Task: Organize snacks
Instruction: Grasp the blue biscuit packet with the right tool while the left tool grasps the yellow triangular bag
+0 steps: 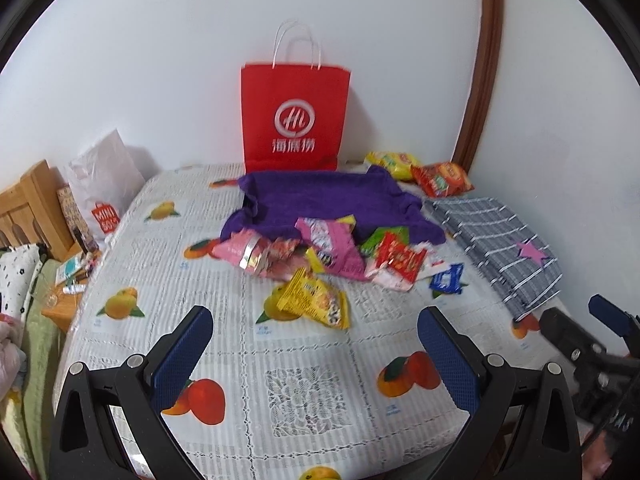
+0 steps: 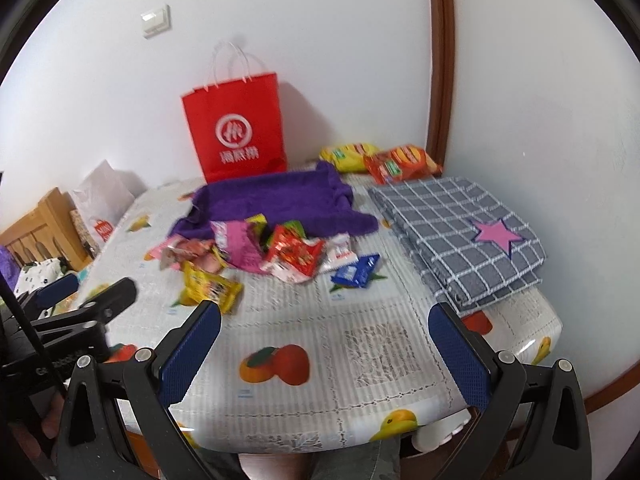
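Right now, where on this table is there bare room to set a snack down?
The near half of the tablecloth, between the yellow packet and the checked cloth, is free. It is crowded around the snack pile and purple towel.

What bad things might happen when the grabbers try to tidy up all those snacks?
The snack pile is jumbled and overlapping, so closing on one packet may drag others along. The yellow packet and blue packet lie flat on the shiny tablecloth, so they may slide away instead of being picked up. Both the left gripper and right gripper are open and close together, so they might bump if they reach for the pile at once.
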`<state>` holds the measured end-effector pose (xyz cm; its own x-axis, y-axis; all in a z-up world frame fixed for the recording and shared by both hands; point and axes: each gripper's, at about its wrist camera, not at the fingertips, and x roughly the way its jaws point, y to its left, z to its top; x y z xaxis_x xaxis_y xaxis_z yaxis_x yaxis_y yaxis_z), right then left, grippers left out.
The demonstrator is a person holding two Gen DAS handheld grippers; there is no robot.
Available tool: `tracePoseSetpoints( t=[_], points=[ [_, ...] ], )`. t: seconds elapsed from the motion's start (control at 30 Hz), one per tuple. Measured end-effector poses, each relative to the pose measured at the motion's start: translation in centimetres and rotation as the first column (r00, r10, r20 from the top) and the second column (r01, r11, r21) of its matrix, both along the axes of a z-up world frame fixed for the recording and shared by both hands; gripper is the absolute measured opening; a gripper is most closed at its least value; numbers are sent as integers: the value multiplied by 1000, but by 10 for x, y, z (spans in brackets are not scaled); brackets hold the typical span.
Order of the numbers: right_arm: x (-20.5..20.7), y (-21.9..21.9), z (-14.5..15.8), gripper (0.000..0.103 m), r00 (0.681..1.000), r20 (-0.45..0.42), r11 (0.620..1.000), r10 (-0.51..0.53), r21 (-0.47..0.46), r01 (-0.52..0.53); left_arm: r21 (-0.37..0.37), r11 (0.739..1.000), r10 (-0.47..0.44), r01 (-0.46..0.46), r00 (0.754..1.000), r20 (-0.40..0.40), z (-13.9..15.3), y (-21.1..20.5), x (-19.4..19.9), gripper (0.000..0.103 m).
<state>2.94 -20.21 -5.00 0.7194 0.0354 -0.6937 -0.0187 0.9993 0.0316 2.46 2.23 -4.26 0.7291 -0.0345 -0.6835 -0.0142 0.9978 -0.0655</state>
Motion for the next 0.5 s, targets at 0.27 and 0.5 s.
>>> tracePoseSetpoints(
  t=[0.27,0.5],
  points=[
    [34,-27,-60,102,989,-131,997,-74,12,77,7,999,41,-40,992,-120,-60,21,30,103],
    [66,-45,-103,102,976,-182,992,-120,4,123,0,998,68,-70,975,-210,-105,41,54,100]
  ],
)
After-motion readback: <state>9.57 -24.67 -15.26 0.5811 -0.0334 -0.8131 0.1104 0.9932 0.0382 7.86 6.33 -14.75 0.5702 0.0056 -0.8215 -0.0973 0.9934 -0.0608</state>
